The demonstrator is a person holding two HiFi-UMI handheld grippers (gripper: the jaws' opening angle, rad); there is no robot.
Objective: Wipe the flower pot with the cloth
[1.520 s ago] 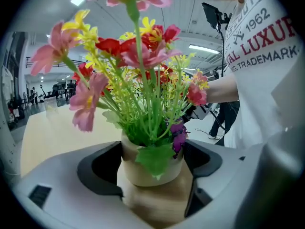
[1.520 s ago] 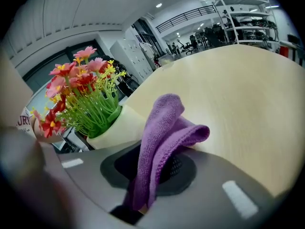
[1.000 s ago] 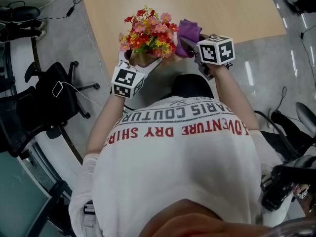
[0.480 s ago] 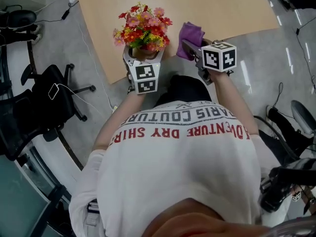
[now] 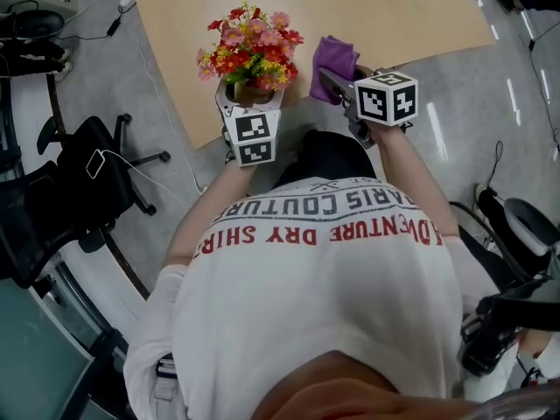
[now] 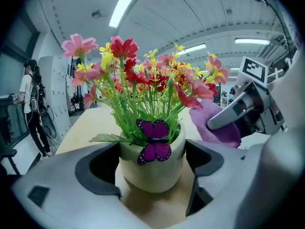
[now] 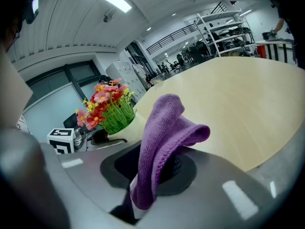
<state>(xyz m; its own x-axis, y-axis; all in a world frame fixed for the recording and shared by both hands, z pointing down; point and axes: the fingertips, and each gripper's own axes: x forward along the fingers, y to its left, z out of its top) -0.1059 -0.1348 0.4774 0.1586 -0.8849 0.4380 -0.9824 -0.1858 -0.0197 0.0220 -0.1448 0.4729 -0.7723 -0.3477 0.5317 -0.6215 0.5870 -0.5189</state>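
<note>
The left gripper (image 6: 152, 159), its jaws just closing, clasps the cream flower pot (image 6: 151, 173) at the table (image 7: 248, 104)'s near edge. Just right, the right gripper (image 7: 147, 175) pinches the purple cloth (image 7: 164, 128) beside the flowers (image 6: 143, 80).

the flower pot (image 6: 151, 168), cream and round, is stood upright near the edge of the wooden table (image 5: 394, 16). it is filled with red, pink and yellow flowers (image 6: 143, 75) and fronted by a purple butterfly (image 6: 153, 144). the purple cloth (image 7: 164, 128) is pinched, folded and upright, in the right gripper (image 7: 152, 168), just beside the pot.
</note>
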